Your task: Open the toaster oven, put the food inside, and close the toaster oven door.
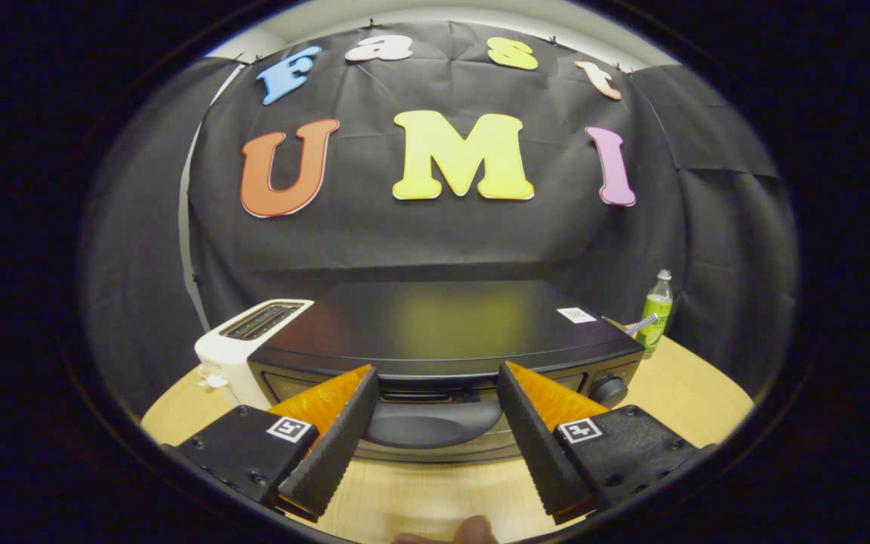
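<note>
The toaster oven (442,355) occupies the centre of the frame on the wooden table (707,408), door closed. The gripper (435,412) is spread wide and holds nothing, its fingers flanking the door handle (435,423) at lower centre. The handle looks rigid and smooth, so grip it at mid-span. Expect hinge resistance from the door, and the glass panel is likely fragile.

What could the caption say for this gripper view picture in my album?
Open gripper faces the closed black toaster oven on a wooden table, white toaster beside it.
</note>
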Available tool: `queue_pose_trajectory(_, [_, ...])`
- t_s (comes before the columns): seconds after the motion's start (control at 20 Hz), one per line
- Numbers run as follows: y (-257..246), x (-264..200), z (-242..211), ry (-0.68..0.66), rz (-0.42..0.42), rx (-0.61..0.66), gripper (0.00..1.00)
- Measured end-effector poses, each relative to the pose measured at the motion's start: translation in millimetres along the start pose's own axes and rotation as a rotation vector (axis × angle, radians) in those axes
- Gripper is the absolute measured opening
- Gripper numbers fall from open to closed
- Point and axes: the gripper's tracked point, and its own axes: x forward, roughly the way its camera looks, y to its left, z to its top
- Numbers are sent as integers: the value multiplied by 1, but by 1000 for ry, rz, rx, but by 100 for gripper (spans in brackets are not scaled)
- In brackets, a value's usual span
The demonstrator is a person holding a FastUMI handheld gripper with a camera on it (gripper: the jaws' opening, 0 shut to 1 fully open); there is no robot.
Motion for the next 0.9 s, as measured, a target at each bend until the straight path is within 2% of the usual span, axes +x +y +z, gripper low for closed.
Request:
queue_pose_trajectory(0.2, [0,-3,-5,8,6,-8,100])
queue_pose_trajectory(0.9, [-7,-87,-73,72,46,-66,100])
